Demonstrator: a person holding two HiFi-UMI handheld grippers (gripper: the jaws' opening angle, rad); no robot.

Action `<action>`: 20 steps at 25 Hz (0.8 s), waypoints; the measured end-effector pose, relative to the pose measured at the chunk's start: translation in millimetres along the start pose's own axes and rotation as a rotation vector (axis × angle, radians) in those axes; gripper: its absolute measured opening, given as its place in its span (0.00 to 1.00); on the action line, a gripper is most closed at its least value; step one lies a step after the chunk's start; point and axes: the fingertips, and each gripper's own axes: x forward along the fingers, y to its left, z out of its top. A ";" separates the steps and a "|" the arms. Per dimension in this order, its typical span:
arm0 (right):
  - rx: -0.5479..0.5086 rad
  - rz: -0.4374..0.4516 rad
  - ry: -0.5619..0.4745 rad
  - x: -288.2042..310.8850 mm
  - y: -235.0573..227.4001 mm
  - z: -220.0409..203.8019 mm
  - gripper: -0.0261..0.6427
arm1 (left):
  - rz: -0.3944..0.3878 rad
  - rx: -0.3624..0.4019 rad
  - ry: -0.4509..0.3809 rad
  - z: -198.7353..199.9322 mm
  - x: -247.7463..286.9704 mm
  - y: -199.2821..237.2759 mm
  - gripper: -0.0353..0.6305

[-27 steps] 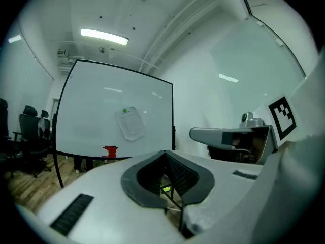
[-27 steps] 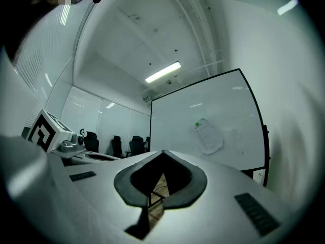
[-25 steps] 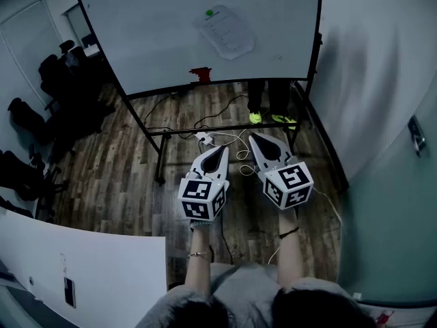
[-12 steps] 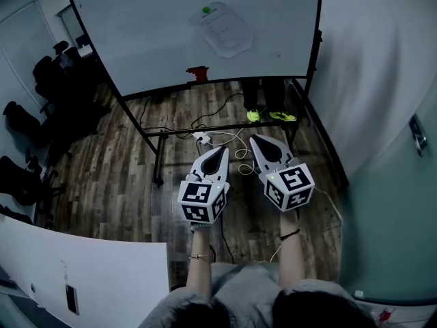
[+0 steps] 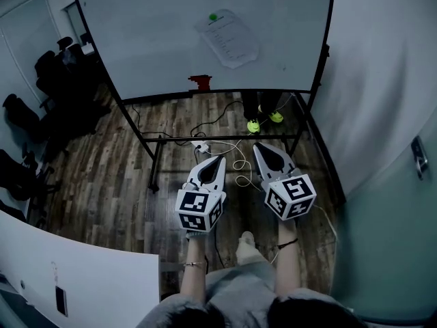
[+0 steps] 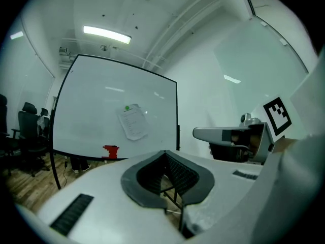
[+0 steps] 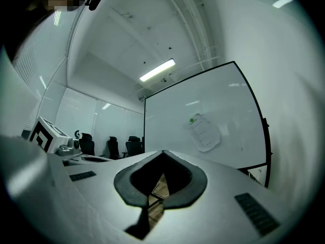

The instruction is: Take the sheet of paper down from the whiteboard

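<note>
The sheet of paper (image 5: 232, 38) hangs on the whiteboard (image 5: 150, 39), in its upper right part, pinned at its top corner by a round green magnet (image 5: 213, 17). The sheet is tilted, with its lower edge swung to the right, and carries lines of print too small to read. On the ledge along the board's lower edge sits a small red thing (image 5: 200, 82), below and left of the paper; I cannot tell what it is.

Both claws are well short of the board, held side by side over the wooden floor (image 5: 109, 176) and pointing towards it. The left claw (image 5: 219, 160) has its jaws pressed together with nothing between them; its own view shows the dark pads meeting at the tip. The right claw (image 5: 260, 146) is likewise pressed together and empty. The marker cubes (image 5: 200, 209) face up at the camera, one on each claw.

Under the board's wheeled frame, white cables (image 5: 235, 157) loop across the floor from a power strip (image 5: 200, 144). Behind the board stand a person's legs in neon-yellow shoes (image 5: 253, 125). Dark office chairs (image 5: 48, 67) crowd the left side of the room. A white bench (image 5: 102, 279) cuts across the lower left corner, with a small dark flat thing (image 5: 61, 301) lying on it. On the right, a metal door handle (image 5: 419, 157) juts from the pale wall.
</note>
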 end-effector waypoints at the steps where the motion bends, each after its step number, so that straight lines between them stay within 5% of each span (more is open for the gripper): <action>1: 0.001 0.005 -0.001 7.9 -5.1 -0.9 0.04 | 0.009 0.000 0.002 -0.9 7.1 5.5 0.06; 20: -0.027 0.093 0.064 207.7 -149.6 3.6 0.04 | 0.095 -0.010 -0.011 34.1 214.9 110.3 0.06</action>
